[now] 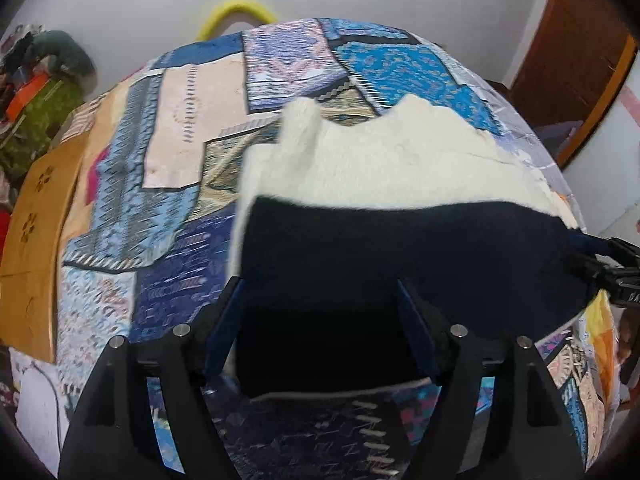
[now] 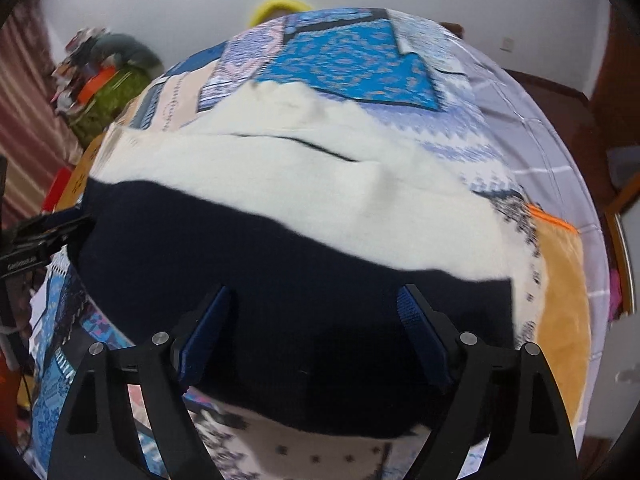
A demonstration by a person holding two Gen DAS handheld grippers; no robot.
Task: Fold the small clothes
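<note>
A small garment lies on the patchwork bedspread (image 1: pixel 168 168), its white fleecy side (image 1: pixel 400 168) showing at the far end and its dark navy side (image 1: pixel 400 248) folded over the near end. My left gripper (image 1: pixel 320 284) stands open over the navy part near its left edge, and the blue pads are not pressing the cloth. In the right wrist view the same white fleece (image 2: pixel 320 176) and navy layer (image 2: pixel 280 280) fill the middle. My right gripper (image 2: pixel 314 292) is open above the navy part. Each gripper shows in the other's view: right gripper (image 1: pixel 616 268), left gripper (image 2: pixel 40 236).
A wooden board (image 1: pixel 36 240) borders the bed on the left. A pile of clothes and bags (image 1: pixel 44 92) sits at the back left, a yellow hoop (image 1: pixel 236 8) behind the bed, and a brown wooden door (image 1: pixel 576 40) at the right.
</note>
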